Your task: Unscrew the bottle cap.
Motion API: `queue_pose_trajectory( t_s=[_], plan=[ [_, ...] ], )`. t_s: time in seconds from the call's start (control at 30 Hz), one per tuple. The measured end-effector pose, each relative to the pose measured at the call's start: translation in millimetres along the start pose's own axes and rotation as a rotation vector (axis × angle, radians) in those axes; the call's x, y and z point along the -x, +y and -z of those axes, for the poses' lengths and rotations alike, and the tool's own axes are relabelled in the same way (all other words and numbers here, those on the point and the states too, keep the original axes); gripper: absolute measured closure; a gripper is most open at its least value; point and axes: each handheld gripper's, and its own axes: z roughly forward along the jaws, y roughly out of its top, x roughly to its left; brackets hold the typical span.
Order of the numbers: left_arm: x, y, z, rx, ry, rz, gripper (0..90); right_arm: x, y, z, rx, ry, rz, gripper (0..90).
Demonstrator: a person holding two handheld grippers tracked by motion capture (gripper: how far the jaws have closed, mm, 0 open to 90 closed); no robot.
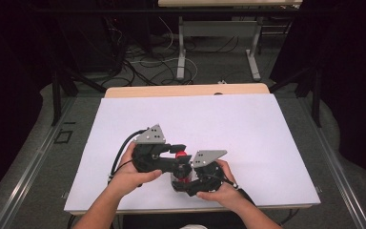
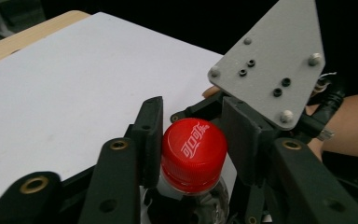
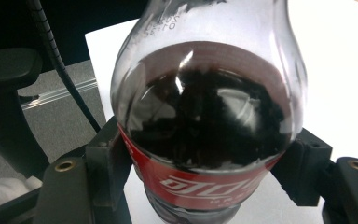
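A clear cola bottle (image 3: 205, 107) with dark drink and a red label (image 3: 200, 184) stands near the front edge of the white table top (image 1: 209, 119). My right gripper (image 3: 206, 158) is shut on its body at the label, one pad on each side. Seen from above, that gripper (image 1: 185, 183) sits low, in front of the bottle. The bottle's red cap (image 2: 194, 151) sits between the jaws of my left gripper (image 2: 194, 133), which is shut on it. In the high view the left gripper (image 1: 180, 157) reaches in from the left, over the cap (image 1: 181, 154).
The right gripper's grey three-cornered plate (image 2: 270, 70) hangs close behind the cap. A wooden table edge (image 1: 186, 89) runs along the back. Beyond it are floor cables (image 1: 147, 62) and another table's legs (image 1: 181, 52). Dark frame posts (image 1: 56, 95) stand at the sides.
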Motion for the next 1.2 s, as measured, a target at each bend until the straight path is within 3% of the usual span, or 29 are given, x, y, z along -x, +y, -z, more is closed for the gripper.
queue_pose_trajectory(
  t_s=[0.13,0.2,0.3,0.37,0.43,0.57,0.73,0.93,1.0,1.2],
  plan=[
    [7.3,-1.7,-0.8,0.018,0.084,0.011,61.4,-0.1,0.2,0.1,0.008,-0.024,-0.01,29.5],
    [13.2,-3.0,-3.2,0.038,0.149,0.025,61.4,0.1,0.0,0.0,0.003,-0.036,-0.008,29.5],
    [20.9,-3.6,-5.4,0.056,0.226,0.064,61.2,-0.3,-0.1,-0.2,0.007,-0.059,-0.017,29.5],
    [23.7,-2.7,-5.7,0.051,0.246,0.06,58.3,0.3,0.0,0.3,0.004,-0.062,-0.015,29.5],
    [23.5,-1.2,-3.2,0.058,0.227,0.057,49.4,2.0,-0.8,1.2,0.005,-0.054,-0.023,29.5],
    [16.7,1.0,6.2,0.048,0.159,0.048,47.9,2.5,-0.5,2.0,0.01,-0.043,-0.026,29.5],
    [8.6,-1.4,12.3,0.038,0.103,0.034,51.9,1.3,0.6,2.6,0.009,-0.023,-0.018,29.5],
    [0.5,-3.0,9.7,0.023,0.013,-0.044,56.1,-1.8,1.7,2.2,-0.003,-0.004,-0.004,29.5],
    [-3.2,-3.3,8.0,0.017,-0.018,-0.038,56.6,-2.5,1.6,1.9,0.0,-0.005,-0.003,29.5],
    [-4.1,-4.9,0.8,0.029,-0.031,-0.028,60.8,-3.5,1.5,-0.1,-0.006,-0.002,0.007,29.5]
  ],
)
